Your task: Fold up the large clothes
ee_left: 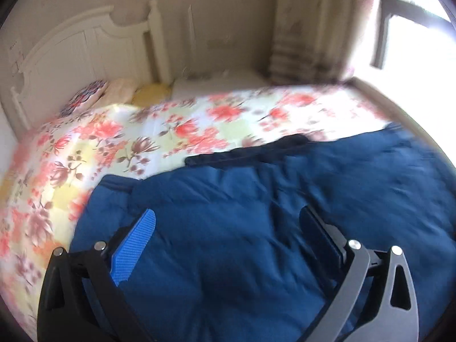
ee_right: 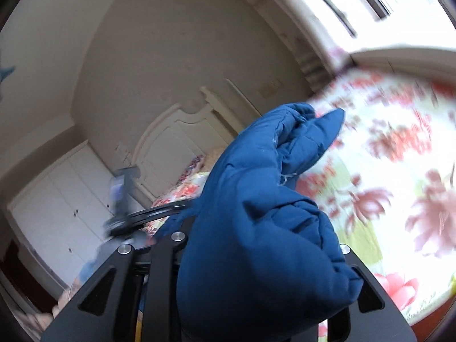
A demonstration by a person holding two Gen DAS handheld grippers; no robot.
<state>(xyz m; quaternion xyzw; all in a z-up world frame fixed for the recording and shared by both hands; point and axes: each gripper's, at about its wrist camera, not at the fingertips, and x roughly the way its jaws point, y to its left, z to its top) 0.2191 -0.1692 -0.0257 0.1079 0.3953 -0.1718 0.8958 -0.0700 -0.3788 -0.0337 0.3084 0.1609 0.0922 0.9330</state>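
The blue coat (ee_left: 256, 228) lies spread on the bed (ee_left: 171, 131), filling the lower right of the left wrist view. The left gripper (ee_left: 228, 228) hangs over it with its fingers wide apart and nothing between them. In the right wrist view, the right gripper (ee_right: 256, 256) is clamped on a bunched fold of the coat (ee_right: 256, 199), which rises through the centre of the frame. Pillows (ee_left: 119, 91) sit at the headboard (ee_left: 71, 48), upper left.

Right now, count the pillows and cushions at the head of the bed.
3 show: a patterned red-and-blue cushion nearest the headboard, a pale peach pillow beside it, then a yellow one. More may be hidden behind the floral quilt.
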